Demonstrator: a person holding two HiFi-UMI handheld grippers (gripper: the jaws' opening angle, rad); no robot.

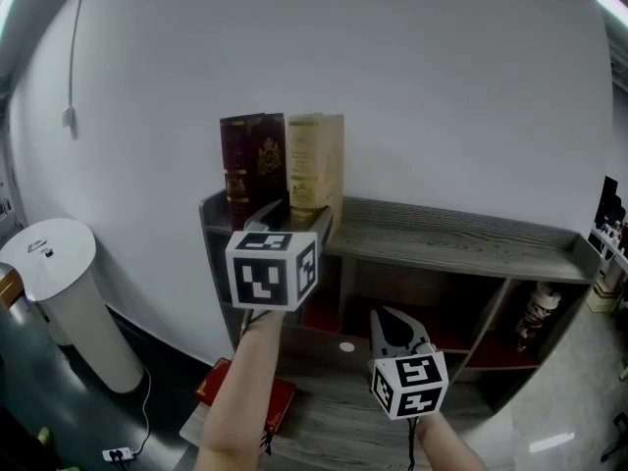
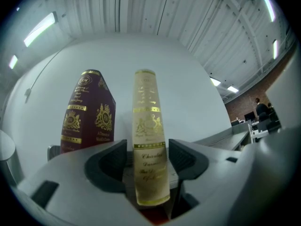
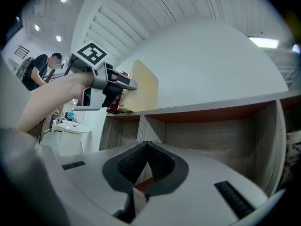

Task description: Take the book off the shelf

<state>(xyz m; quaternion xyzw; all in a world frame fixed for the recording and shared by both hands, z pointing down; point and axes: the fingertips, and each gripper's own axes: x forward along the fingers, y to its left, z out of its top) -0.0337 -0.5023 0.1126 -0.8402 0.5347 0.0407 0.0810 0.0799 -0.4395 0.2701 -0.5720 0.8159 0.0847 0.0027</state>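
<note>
Two books stand upright on top of the shelf (image 1: 461, 234), and the left gripper (image 2: 148, 160) is lined up on the cream book (image 2: 149, 126).

Its jaws sit wide apart on either side of the spine, low down, not pressing yet; the maroon book (image 2: 89, 112) stands just beside it. I'd push in a little deeper, close squarely on both covers, then draw it straight out so the neighbour doesn't topple. The right gripper (image 3: 147, 147) hangs lower, facing the open compartments, jaws closed on nothing. The shelf is grey wood against a plain white wall (image 1: 442, 86); a white cylinder bin (image 1: 59, 292) stands on the floor to the left.
</note>
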